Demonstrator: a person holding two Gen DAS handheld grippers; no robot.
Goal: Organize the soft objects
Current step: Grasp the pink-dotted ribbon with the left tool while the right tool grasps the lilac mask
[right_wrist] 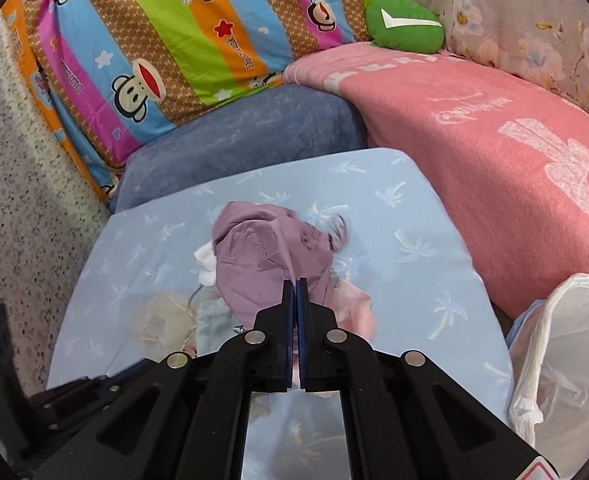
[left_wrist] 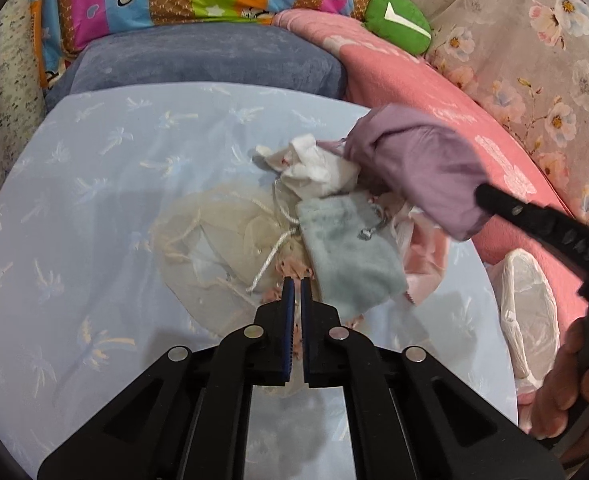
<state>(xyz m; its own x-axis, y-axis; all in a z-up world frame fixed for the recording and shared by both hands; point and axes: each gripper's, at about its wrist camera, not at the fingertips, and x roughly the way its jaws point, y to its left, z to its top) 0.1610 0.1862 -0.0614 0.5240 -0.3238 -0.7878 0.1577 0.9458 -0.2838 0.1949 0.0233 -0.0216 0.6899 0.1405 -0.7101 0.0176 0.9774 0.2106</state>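
Right gripper (right_wrist: 296, 280) fingers pinched on purple cloth (right_wrist: 262, 256), lifted over pile. Left gripper (left_wrist: 296, 282) fingers nearly closed, narrow gap, beside grey velvet pouch (left_wrist: 346, 252) on tabletop (left_wrist: 94, 200).

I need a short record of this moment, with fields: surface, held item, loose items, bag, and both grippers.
surface: light blue sheet with palm print
held item: purple cloth, lifted above the pile
loose items: grey-blue fleece pouch, white cloth, sheer cream bag, pink cloth
bag: white plastic bag, at the right edge of the sheet
left gripper: jaws nearly closed at the pile's edge; grip unclear
right gripper: shut on the purple cloth
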